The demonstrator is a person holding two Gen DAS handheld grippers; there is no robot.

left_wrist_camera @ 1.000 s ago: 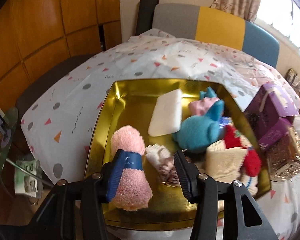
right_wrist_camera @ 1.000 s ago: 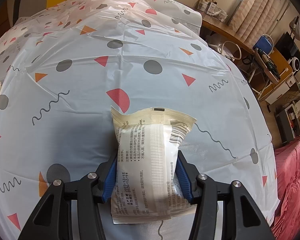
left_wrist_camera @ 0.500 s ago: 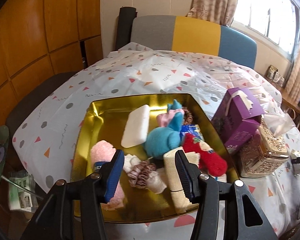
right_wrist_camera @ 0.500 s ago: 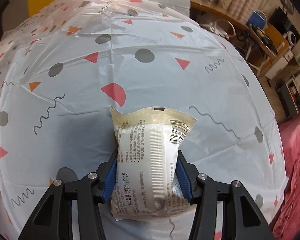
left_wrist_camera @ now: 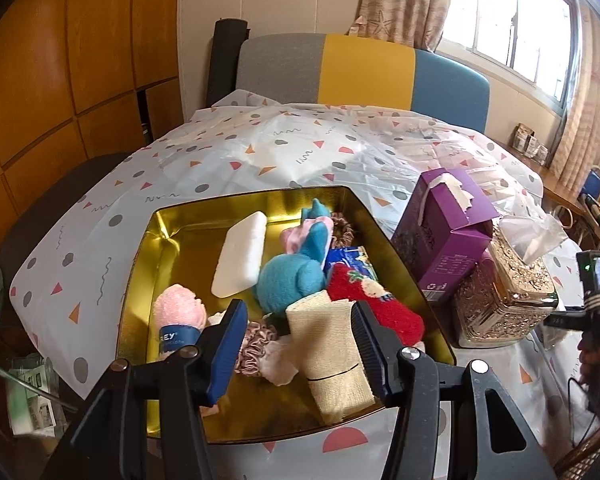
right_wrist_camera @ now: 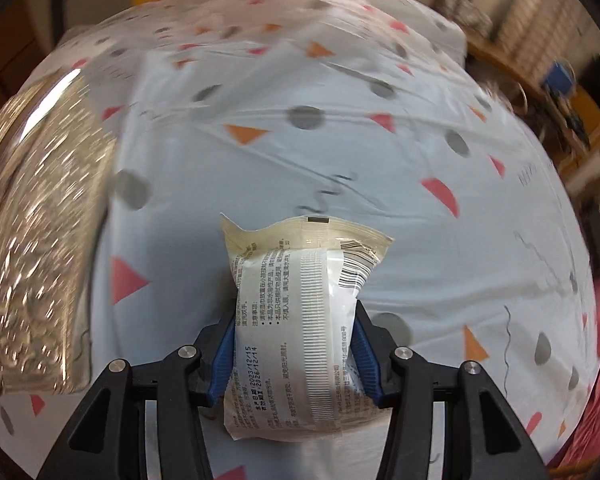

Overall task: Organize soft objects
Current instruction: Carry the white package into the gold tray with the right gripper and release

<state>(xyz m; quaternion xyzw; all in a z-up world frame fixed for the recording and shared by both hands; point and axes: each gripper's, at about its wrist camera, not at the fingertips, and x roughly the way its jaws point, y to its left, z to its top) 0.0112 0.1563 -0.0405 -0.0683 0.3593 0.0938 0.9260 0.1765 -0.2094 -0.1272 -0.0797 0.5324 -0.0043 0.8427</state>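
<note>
Item 1: my right gripper [right_wrist_camera: 296, 354], at the lower centre of the right wrist frame, is clamped on a sealed tissue packet [right_wrist_camera: 300, 316]. Both blue pads press into its sides, and its crimped top edge sticks out ahead of the fingers. It hangs over the patterned tablecloth [right_wrist_camera: 380, 160]. The view is blurred.

Item 2: my left gripper [left_wrist_camera: 298, 340], at the lower centre of the left wrist frame, has its jaws spread and is holding nothing. It hovers above the near end of the gold tray [left_wrist_camera: 148, 256].

Item 3: tray contents. A pink rolled towel [left_wrist_camera: 176, 316] lies at the lower left, a white sponge [left_wrist_camera: 240, 260] at the centre, a teal plush [left_wrist_camera: 292, 276] and a red plush [left_wrist_camera: 376, 304] to the right, a beige bandage roll [left_wrist_camera: 332, 344] near the front, and a scrunchie [left_wrist_camera: 256, 344] beside it.

Item 4: a purple box [left_wrist_camera: 444, 232] and an ornate tissue holder [left_wrist_camera: 504, 292] stand just right of the tray.

Risks, as I judge them:
- The packet is slick film over soft filling, so a quick swing could let it slide out of the pads.
- The tissue holder fills the left of the right wrist frame, so a low path toward the tray could clip it or the box.
- The tray is crowded, and a careless drop may leave the packet perched on the plush or rim.
</note>
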